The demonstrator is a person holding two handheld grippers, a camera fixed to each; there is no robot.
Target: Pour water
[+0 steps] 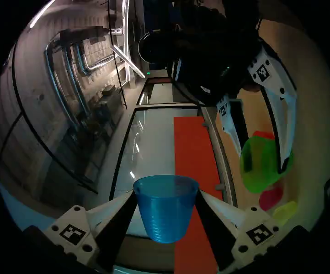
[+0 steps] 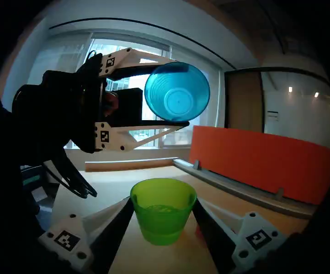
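My left gripper (image 1: 165, 195) is shut on a clear blue cup (image 1: 166, 219), one finger on each side of it. In the right gripper view the same blue cup (image 2: 177, 97) is tipped on its side with its mouth facing the camera, held by the left gripper (image 2: 179, 93) above and behind the green cup. No stream of water shows. My right gripper (image 2: 163, 206) is shut on a clear green cup (image 2: 163, 214), upright just above the wooden table (image 2: 119, 185). The left gripper view shows the right gripper (image 1: 261, 157) holding that green cup (image 1: 258, 166).
An orange divider panel (image 2: 265, 160) with a grey rail runs along the table's right side. Red (image 1: 271, 197) and yellow (image 1: 285, 211) cups lie near the green one. Windows (image 2: 133, 50) stand behind. A person's dark-gloved hand (image 2: 64, 109) holds the left gripper.
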